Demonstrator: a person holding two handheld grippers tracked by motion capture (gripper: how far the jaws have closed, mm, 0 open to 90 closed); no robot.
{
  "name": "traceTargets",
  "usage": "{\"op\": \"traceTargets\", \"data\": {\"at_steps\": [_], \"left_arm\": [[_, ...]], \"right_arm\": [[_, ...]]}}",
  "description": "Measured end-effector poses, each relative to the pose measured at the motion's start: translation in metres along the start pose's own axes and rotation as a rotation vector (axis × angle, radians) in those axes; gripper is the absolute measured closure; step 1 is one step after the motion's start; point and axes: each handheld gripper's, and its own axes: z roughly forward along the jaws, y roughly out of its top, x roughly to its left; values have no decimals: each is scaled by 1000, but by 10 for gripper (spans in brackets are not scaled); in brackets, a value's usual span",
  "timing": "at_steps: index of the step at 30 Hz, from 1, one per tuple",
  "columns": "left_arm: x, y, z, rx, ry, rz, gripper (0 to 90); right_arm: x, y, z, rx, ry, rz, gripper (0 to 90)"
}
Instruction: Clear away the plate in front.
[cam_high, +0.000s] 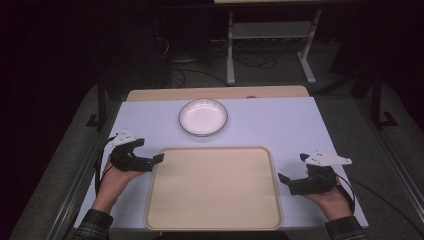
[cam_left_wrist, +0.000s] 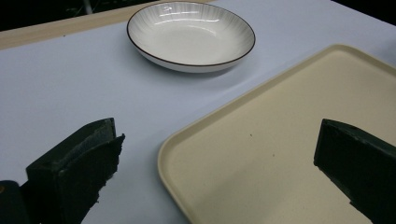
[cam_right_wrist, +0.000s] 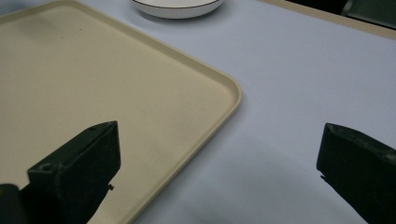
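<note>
1. Tray (cam_high: 214, 187) (beige, rounded corners) is being taken as the landmark; it is lying flat on the pale blue table cover (cam_high: 280, 125), on the near side of it, w/ nothing lying in it.
2. Dish (cam_high: 203, 117) (white, dark rim line, ribbed inner wall) is being seen just beyond the tray's far edge, slightly toward its left half, apart from it; nothing is being held in the dish.
3. In the left gripper view the dish (cam_left_wrist: 191, 35) is being shown beyond the tray's (cam_left_wrist: 289, 154) far-left corner, w/ a strip of cover between them.
4. In the right gripper view the dish's near rim (cam_right_wrist: 177, 8) is being shown at the top, past the tray's (cam_right_wrist: 93, 84) far edge.
5. Left gripper (cam_high: 156, 161) is being held by a hand just off the tray's left edge, near its far-left corner; jaws are being kept wide apart, released, nothing between them. One jaw is hanging over the cover, the other over the tray.
6. Right gripper (cam_high: 285, 181) is being held just off the tray's right edge, about mid-length; jaws likewise spread, released, gripping nothing. One jaw is being seen over the tray's right rim, the other over bare cover.
7. Whether either gripper is touching the tray cannot be told.
</note>
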Motion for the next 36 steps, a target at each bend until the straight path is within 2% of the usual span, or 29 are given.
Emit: {"op": "traceTargets", "data": {"at_steps": [24,36], "left_arm": [[3,20,21,0,-33,-7,0],[4,29,40,28,-53,-23,0]], "right_arm": [[-1,0,-1,-2,1,7,0],[-1,0,-1,-3,0,3,0]]}}
